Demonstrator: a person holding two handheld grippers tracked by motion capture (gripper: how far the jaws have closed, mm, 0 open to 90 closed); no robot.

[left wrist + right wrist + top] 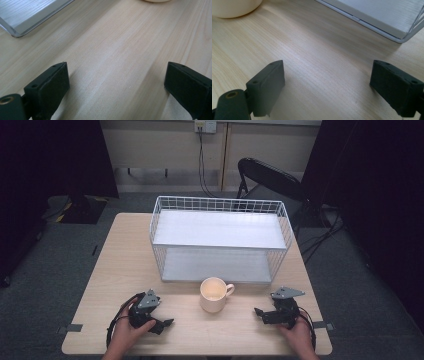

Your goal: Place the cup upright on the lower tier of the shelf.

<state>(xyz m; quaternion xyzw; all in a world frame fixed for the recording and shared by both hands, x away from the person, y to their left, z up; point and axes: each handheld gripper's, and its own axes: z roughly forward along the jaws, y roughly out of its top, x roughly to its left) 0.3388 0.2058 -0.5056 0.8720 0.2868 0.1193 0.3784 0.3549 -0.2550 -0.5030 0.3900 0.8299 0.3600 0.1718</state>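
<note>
Both grippers, left (167,323) and right (258,311), rest released on the near table (235,330), flanking a cream ceramic mug (214,295) standing before the wire basket (220,240). Rigid, smooth, breakable; probably best gripped across its rim or handle.

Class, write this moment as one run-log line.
left gripper: open, empty | right gripper: open, empty | mug: upright between them | wire basket: behind mug

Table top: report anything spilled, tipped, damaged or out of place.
Nothing stands out. The cream mug stands upright in front of the white wire basket, which sits square on the table. No spill or damage is visible.
</note>
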